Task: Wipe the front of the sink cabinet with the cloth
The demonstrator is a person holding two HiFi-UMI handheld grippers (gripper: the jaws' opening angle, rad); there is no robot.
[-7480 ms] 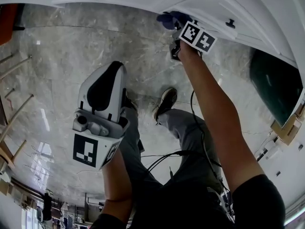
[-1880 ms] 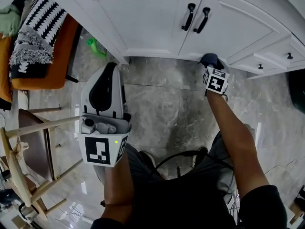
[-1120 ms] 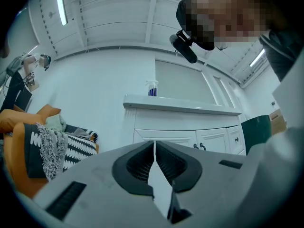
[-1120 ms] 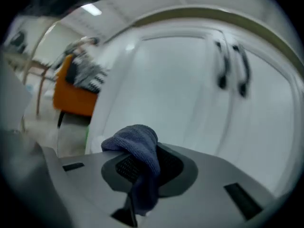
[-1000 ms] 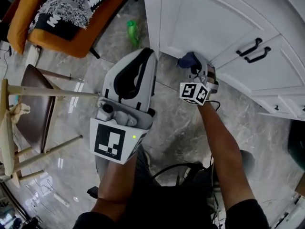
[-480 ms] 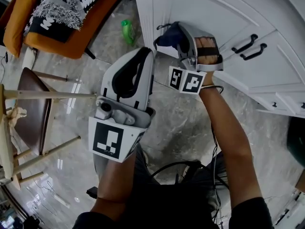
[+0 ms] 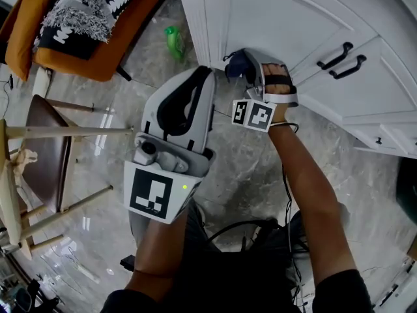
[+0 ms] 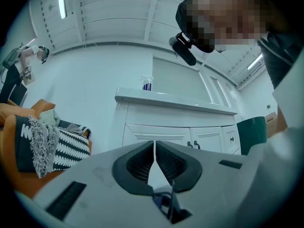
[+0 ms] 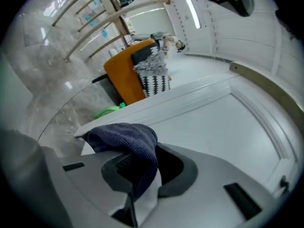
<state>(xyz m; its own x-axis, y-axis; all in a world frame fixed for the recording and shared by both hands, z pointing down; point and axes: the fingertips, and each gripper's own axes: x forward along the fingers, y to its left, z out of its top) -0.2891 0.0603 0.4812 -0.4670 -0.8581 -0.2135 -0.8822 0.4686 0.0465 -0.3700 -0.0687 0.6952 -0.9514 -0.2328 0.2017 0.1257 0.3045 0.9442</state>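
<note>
My right tongs (image 9: pixel 145 172) pinch the cloth (image 9: pixel 126 139) by one fold low on the sink cabinet (image 7: pixel 280 25), left tongs (image 8: pixel 155 146) closed on nothing; a hard stroke could tug it loose and scrape paint

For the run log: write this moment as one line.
right hand-held gripper: shut on cloth | cloth: at cabinet door lower corner | left hand-held gripper: shut, empty, away from cabinet door

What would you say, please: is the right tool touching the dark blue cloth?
Touching. The right gripper view shows the right tool shut on the cloth, which hangs between its jaws and drapes over one of them.
</note>
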